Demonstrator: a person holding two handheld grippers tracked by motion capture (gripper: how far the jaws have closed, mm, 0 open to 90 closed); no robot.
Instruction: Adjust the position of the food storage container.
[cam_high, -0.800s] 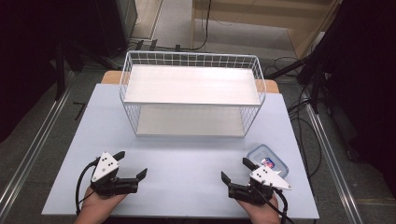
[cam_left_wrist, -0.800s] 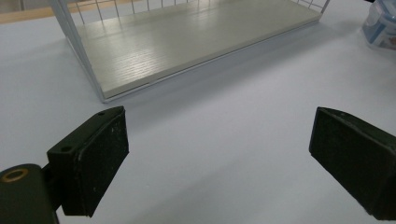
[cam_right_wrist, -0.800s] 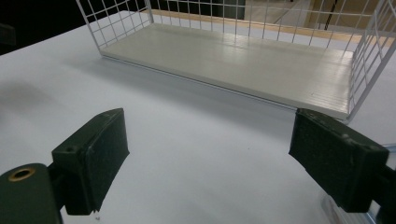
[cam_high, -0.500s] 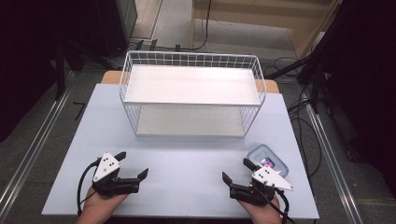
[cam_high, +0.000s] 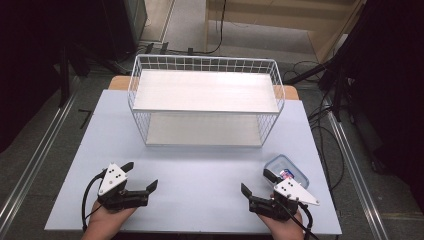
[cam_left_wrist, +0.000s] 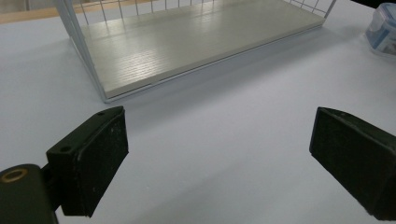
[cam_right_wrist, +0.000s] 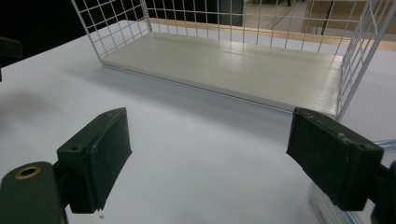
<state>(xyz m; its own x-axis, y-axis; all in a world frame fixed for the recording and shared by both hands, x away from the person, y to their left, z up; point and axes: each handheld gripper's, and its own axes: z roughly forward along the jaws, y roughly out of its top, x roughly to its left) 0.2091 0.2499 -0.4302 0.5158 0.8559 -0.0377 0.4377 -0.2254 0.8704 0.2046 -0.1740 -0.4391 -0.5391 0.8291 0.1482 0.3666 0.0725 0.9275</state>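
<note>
Both tools sit at the bench's (cam_high: 200, 170) near edge, left tool (cam_high: 141, 176) and right tool (cam_high: 255, 182) spread wide, gripping nothing. The box (cam_high: 286, 167) lies just beside the right tool near the right edge; the rack (cam_high: 205, 102) stands toward the far edge.

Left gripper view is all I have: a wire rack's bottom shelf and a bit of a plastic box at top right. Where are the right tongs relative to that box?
Observer: In the high view the right tongs are open at the near right of the table, and the box lies right beside their outer jaw. I cannot tell whether they touch.
Operator: Is there anything above the rack's bottom shelf?
Observer: Yes. The rack carries an upper shelf, white, with nothing on it.
Operator: And where are my left tongs on the table?
Observer: The left tongs are at the near left, about as far from the rack as the right pair.
</note>
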